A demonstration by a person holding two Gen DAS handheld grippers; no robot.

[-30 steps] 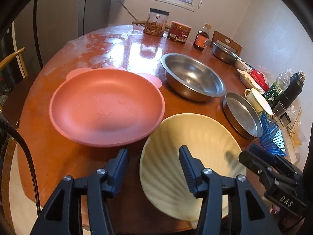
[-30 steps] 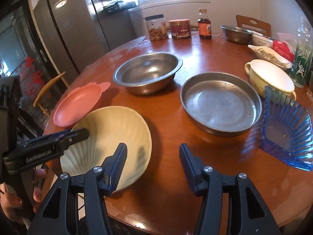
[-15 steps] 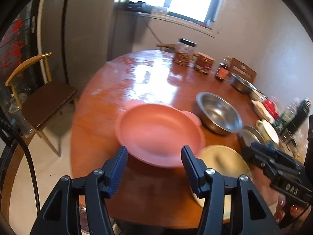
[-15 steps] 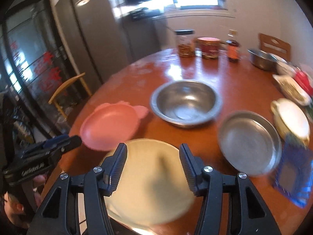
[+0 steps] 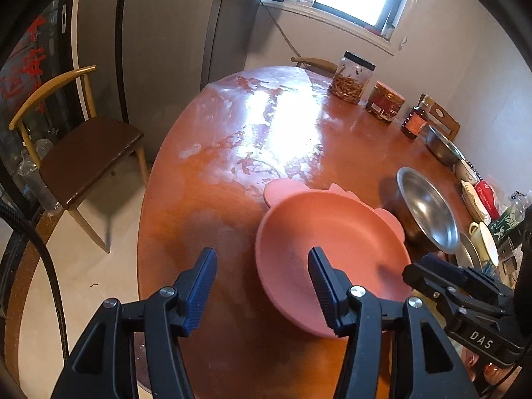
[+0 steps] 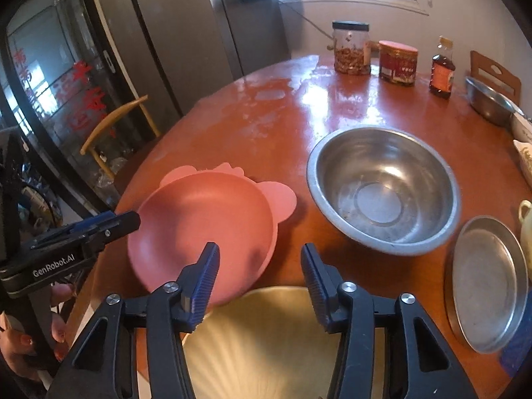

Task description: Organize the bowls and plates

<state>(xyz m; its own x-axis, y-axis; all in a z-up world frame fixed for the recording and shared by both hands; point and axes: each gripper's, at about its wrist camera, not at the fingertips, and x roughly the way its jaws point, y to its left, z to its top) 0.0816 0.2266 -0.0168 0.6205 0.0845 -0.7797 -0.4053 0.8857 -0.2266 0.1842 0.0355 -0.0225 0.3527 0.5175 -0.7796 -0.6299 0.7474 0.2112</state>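
Note:
A pink eared plate (image 5: 326,249) (image 6: 202,229) lies on the round wooden table (image 5: 232,153). My left gripper (image 5: 262,276) is open and empty above the plate's near left edge. My right gripper (image 6: 259,269) is open and empty above a cream shell-shaped plate (image 6: 276,339), between it and the pink plate. A steel bowl (image 6: 382,189) (image 5: 429,216) and a flat steel pan (image 6: 485,282) sit to the right. The left gripper also shows in the right wrist view (image 6: 109,224), beside the pink plate's left rim.
Two jars (image 6: 350,50) (image 6: 397,63) and a dark bottle (image 6: 442,69) stand at the table's far edge, with another steel bowl (image 6: 488,99) at far right. A wooden chair (image 5: 76,146) stands left of the table. A cream cup (image 5: 485,239) sits at the right.
Both grippers have pulled back and risen and turned left. The cream plate has left the left wrist view, and the pink plate now lies under the left gripper. Both stay open.

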